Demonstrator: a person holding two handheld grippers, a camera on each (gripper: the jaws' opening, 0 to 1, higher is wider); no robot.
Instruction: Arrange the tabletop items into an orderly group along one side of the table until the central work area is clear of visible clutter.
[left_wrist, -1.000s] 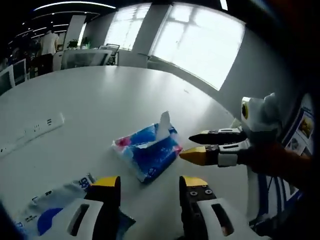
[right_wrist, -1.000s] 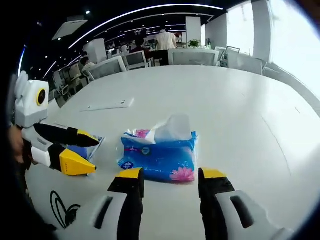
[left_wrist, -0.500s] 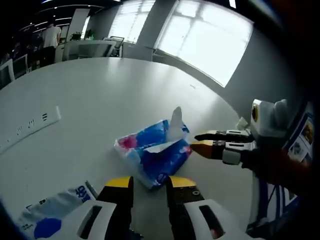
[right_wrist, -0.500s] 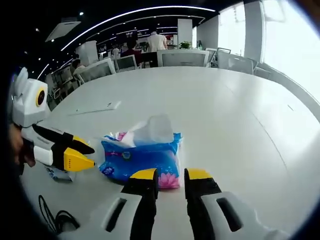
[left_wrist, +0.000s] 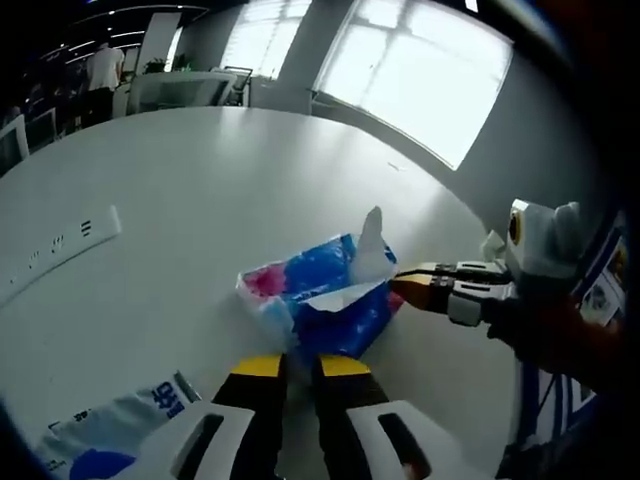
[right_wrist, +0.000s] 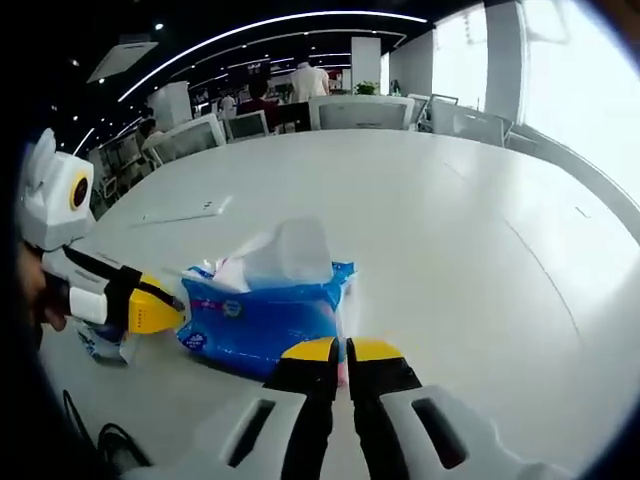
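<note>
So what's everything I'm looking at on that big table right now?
Tissue pack: one, blue with pink patches and a white tissue sticking up, in the near middle of the table, pinched from both ends.
White and blue plastic packet: one, flat on the table beside the left tool.
Power strip: one, white, flat on the table further out.
Black cable: one, looped at the near table edge in the right gripper view.
Table: one, white and large.
Chairs: several, pale, beyond the far edge.
People: a few, in the background.
Windows: bright, along the wall.
Left tool: yellow-tipped, closed on the pack's near edge.
Right tool: yellow-tipped, closed on the pack's other edge.
</note>
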